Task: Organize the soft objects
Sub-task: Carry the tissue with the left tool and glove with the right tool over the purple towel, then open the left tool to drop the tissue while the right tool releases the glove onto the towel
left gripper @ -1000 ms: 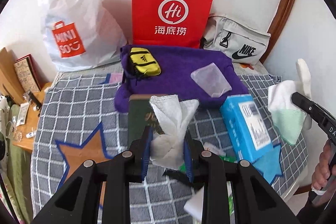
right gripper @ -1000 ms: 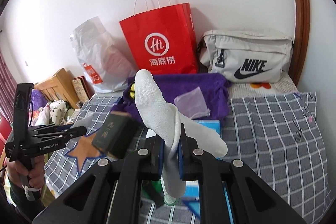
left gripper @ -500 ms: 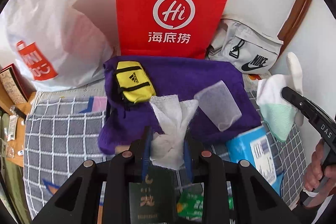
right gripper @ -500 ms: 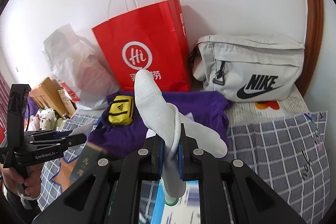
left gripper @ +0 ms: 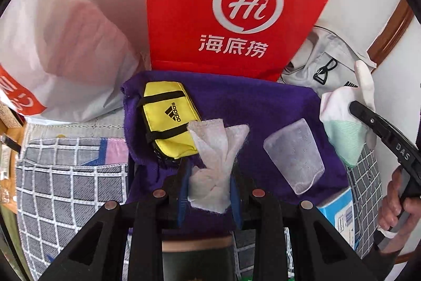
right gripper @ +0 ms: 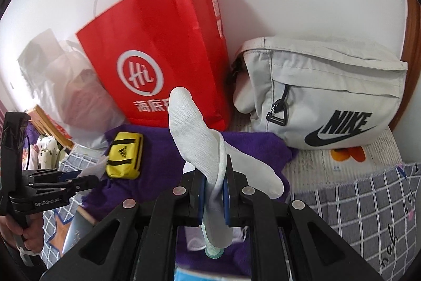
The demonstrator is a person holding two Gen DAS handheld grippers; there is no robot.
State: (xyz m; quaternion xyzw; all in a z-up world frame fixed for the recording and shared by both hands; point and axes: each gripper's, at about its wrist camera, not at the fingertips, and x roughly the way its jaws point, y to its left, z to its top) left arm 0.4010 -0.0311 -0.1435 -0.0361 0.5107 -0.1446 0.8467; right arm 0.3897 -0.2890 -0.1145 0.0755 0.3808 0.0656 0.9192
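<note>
My left gripper [left gripper: 209, 190] is shut on a crumpled white cloth [left gripper: 214, 149], held above a purple towel [left gripper: 236, 96] spread on the bed. On that towel lie a yellow Adidas pouch [left gripper: 168, 123] to the left and a clear plastic sachet [left gripper: 294, 154] to the right. My right gripper [right gripper: 213, 191] is shut on a white sock [right gripper: 194, 133] with a mint-green end; the sock [left gripper: 344, 128] also shows at the right edge of the left wrist view. The left gripper [right gripper: 79, 179] with its cloth appears at the left of the right wrist view, beside the yellow pouch [right gripper: 123, 154].
A red paper bag [left gripper: 236, 4] stands against the wall behind the towel, with a white plastic bag [left gripper: 60, 30] to its left and a grey Nike bag [right gripper: 326, 96] to its right. A blue box [left gripper: 339, 215] and a dark booklet [left gripper: 194, 260] lie on the grey checked blanket [left gripper: 60, 188].
Both grippers have moved forward over the bed toward the purple towel and the bags at the wall, each still holding its piece. The towel, pouch and red bag now look much larger.
</note>
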